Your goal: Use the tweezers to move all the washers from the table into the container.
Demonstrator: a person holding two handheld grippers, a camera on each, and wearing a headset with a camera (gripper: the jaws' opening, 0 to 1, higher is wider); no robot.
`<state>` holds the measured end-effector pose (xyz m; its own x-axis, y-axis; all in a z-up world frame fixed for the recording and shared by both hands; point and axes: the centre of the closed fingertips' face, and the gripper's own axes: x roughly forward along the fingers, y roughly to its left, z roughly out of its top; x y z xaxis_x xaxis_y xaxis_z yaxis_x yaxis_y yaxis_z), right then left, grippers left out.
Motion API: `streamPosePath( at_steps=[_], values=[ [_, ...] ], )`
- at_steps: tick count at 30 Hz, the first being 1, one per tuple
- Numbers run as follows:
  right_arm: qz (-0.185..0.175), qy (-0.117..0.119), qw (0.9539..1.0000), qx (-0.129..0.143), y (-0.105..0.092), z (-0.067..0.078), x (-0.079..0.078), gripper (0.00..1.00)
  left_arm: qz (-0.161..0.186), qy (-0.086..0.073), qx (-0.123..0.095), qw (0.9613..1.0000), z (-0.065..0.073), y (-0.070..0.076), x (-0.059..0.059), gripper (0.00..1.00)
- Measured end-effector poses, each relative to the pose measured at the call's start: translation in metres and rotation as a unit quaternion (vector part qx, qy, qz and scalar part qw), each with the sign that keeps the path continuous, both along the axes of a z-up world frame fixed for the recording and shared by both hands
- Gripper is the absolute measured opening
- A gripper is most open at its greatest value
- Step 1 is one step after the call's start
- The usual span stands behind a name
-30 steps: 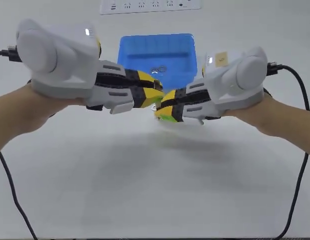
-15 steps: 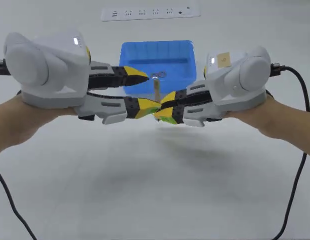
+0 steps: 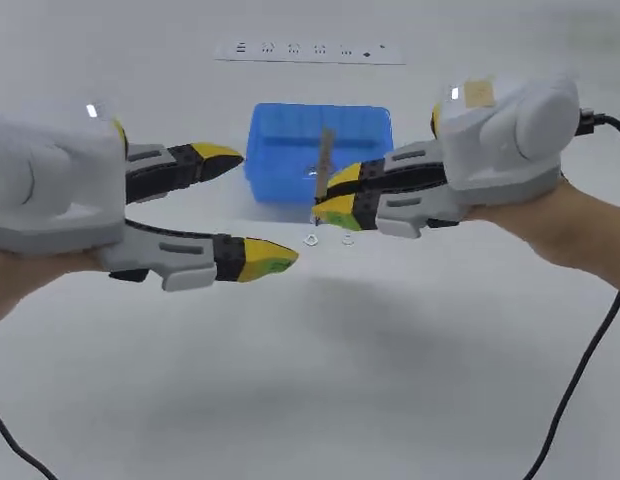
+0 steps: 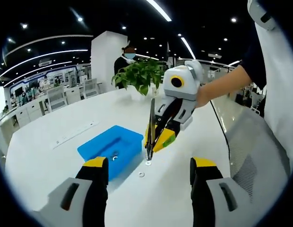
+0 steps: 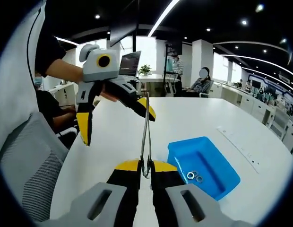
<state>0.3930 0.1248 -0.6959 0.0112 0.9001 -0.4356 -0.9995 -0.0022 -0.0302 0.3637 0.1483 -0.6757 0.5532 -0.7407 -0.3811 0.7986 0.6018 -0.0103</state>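
Observation:
My right gripper is shut on the slim tweezers, which point down over the table in front of the blue container. Two washers lie on the white table just below the tweezers' tip. In the right gripper view the tweezers run forward from my shut right gripper, and several washers lie inside the blue container. My left gripper stands open to the left, holding nothing. The left gripper view looks past my left gripper at the right gripper.
A white power strip lies at the far table edge behind the container. A black cable hangs from the right gripper. A potted plant stands further along the table. A mesh chair sits beside the table.
The left gripper has opened and drawn back to the left, away from the tweezers. The right gripper keeps the tweezers. The head camera has tilted, so the container sits lower.

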Motion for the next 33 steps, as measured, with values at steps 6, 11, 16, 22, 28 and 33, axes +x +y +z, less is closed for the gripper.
streamPosePath(
  at_steps=[6, 11, 16, 22, 28, 33],
  values=[
    [-0.004, -0.015, 0.9999, 0.004, 0.003, 0.017, 0.010, 0.09, 0.016, 0.003, -0.022, 0.9996, 0.002, 0.011, -0.007, 0.91],
    [-0.008, -0.026, 0.9996, 0.008, 0.007, 0.029, 0.022, 0.09, 0.051, 0.000, -0.041, 0.9979, 0.003, 0.023, -0.004, 1.00],
    [-0.012, -0.032, 0.9993, 0.013, 0.009, 0.037, 0.038, 0.09, 0.070, -0.007, -0.074, 0.9947, 0.007, 0.032, -0.003, 1.00],
    [-0.027, -0.031, 0.9990, 0.018, 0.014, 0.036, 0.063, 0.09, 0.077, 0.002, -0.071, 0.9945, -0.004, 0.040, -0.005, 1.00],
    [-0.032, -0.033, 0.9990, 0.001, 0.023, 0.012, 0.088, 0.09, 0.089, 0.008, -0.071, 0.9934, -0.016, 0.048, -0.006, 1.00],
    [-0.047, -0.023, 0.9985, -0.018, 0.026, -0.017, 0.106, 0.09, 0.108, 0.013, -0.099, 0.9891, -0.014, 0.057, -0.008, 1.00]
  ],
)
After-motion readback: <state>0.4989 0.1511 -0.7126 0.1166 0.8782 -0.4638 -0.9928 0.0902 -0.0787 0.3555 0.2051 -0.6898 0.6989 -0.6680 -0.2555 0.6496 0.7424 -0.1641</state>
